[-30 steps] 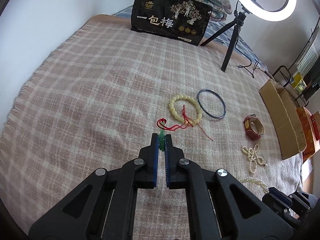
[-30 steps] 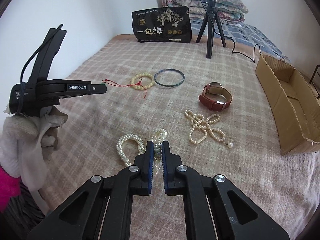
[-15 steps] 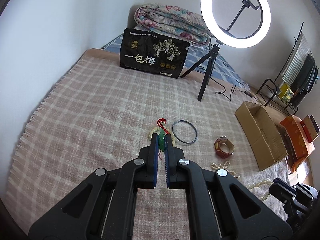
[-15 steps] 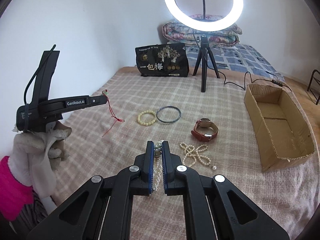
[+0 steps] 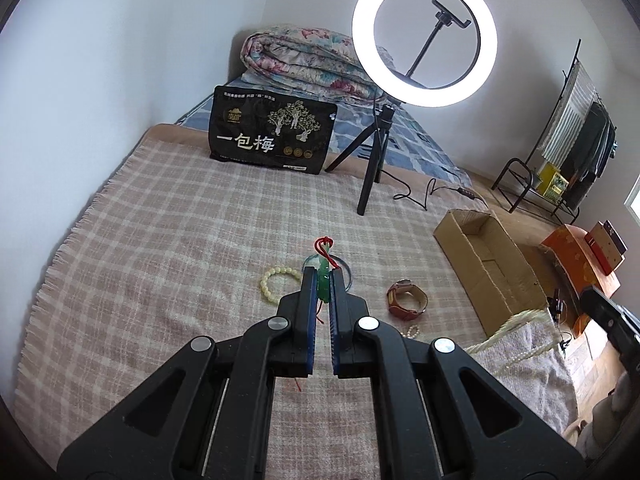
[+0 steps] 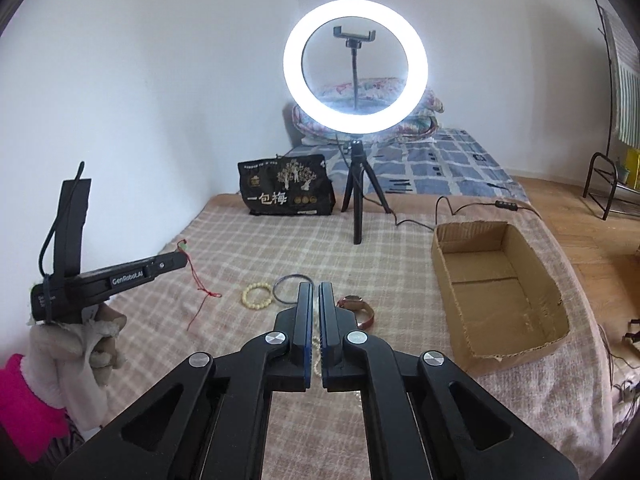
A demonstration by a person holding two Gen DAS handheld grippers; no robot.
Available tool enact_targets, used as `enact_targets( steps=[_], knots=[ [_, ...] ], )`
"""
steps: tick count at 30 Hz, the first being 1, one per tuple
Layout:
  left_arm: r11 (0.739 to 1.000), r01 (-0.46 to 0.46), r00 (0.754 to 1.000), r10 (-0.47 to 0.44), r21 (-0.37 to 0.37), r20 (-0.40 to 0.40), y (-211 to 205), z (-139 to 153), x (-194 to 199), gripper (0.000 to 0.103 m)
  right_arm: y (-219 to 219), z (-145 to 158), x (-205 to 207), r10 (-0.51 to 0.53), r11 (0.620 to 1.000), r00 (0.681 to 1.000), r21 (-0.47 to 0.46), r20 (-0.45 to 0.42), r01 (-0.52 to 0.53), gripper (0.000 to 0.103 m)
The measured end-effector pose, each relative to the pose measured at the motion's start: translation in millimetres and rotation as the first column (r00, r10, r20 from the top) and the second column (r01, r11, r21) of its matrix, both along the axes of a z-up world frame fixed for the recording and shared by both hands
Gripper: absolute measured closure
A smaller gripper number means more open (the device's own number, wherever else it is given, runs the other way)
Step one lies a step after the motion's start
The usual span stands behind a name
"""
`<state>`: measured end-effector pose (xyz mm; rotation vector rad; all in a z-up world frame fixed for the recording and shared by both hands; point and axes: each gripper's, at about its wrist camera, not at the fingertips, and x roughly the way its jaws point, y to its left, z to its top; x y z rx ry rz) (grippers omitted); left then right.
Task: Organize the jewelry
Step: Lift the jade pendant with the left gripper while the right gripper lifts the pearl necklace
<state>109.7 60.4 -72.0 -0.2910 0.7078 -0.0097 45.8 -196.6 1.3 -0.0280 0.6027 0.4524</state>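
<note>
Between the left gripper's [image 5: 323,280] fingers sits the green pendant [image 5: 322,286], pinched tight, its red cord [image 6: 200,284] dangling clear of the plaid blanket [image 5: 180,240] where a second ago it trailed across the beads. Alongside, the right gripper [image 6: 315,292] has risen too, clamped on what seems to be a pearl strand [image 5: 516,320], though its grip is poorly seen. Both pieces are now airborne, likely bound for the cardboard box [image 6: 496,280]. Bead bracelet [image 6: 257,295], bangle [image 6: 285,285] and watch [image 6: 358,309] remain on the blanket.
</note>
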Motion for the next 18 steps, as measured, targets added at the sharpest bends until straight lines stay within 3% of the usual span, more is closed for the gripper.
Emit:
enact_targets(
  steps=[8, 13, 15, 16, 17, 18],
  knots=[
    [0.999, 0.031, 1.000, -0.031, 0.027, -0.004, -19.9, -2.0, 1.3, 0.100, -27.8, 1.9, 15.9, -0.066, 0.997, 0.998, 0.029, -0.012, 0.066, 0.103],
    [0.999, 0.025, 1.000, -0.026, 0.031, 0.002, -16.8, -3.3, 0.6, 0.100, -34.9, -44.0, 35.3, -0.006, 1.000, 0.986, -0.012, -0.169, 0.004, 0.103],
    [1.000, 0.018, 1.000, -0.018, 0.023, -0.001, -12.9, -4.1, 0.1, 0.100, -35.2, -69.8, 42.4, 0.017, 0.998, 0.963, -0.046, -0.268, -0.031, 0.096],
    [1.000, 0.014, 1.000, -0.013, 0.019, -0.004, -11.0, -4.9, -0.1, 0.100, -34.6, -79.5, 43.9, 0.014, 0.997, 0.957, -0.065, -0.290, -0.034, 0.084],
    [1.000, 0.009, 1.000, -0.009, 0.016, -0.006, -9.6, -5.7, 0.1, 0.100, -33.3, -89.7, 43.1, 0.018, 0.995, 0.952, -0.086, -0.306, -0.046, 0.065],
    [1.000, 0.005, 1.000, -0.005, 0.014, -0.007, -8.0, -6.1, -0.2, 0.100, -28.9, -101.3, 42.8, 0.034, 0.991, 0.945, -0.112, -0.326, -0.075, 0.055]
  ],
)
